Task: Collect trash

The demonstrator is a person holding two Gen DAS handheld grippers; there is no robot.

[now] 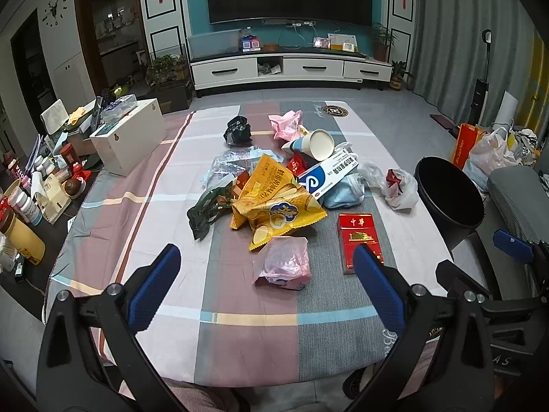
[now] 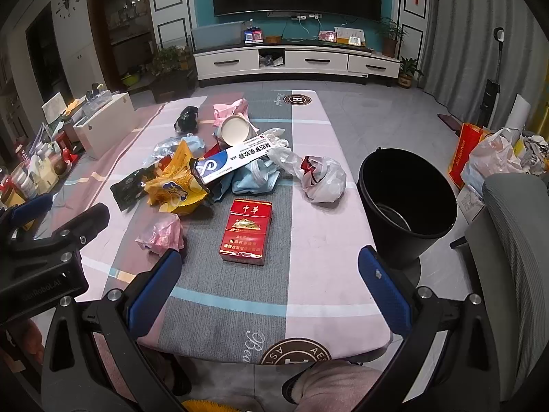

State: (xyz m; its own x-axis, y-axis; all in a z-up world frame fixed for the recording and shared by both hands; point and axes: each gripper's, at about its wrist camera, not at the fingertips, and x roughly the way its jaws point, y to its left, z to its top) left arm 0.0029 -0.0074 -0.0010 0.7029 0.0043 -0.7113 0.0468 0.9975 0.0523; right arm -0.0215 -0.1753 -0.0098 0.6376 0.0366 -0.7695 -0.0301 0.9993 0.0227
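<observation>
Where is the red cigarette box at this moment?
The red cigarette box lies flat on the table's near part, apart from the pile, between the pink bag and the black bin.

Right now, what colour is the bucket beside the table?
Black bucket, clearest in the right wrist view.

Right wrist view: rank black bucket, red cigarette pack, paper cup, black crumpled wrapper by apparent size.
1. Black bucket
2. Red cigarette pack
3. Paper cup
4. Black crumpled wrapper
The cup and wrapper lie farther from the camera, so true sizes are unsure.
</observation>
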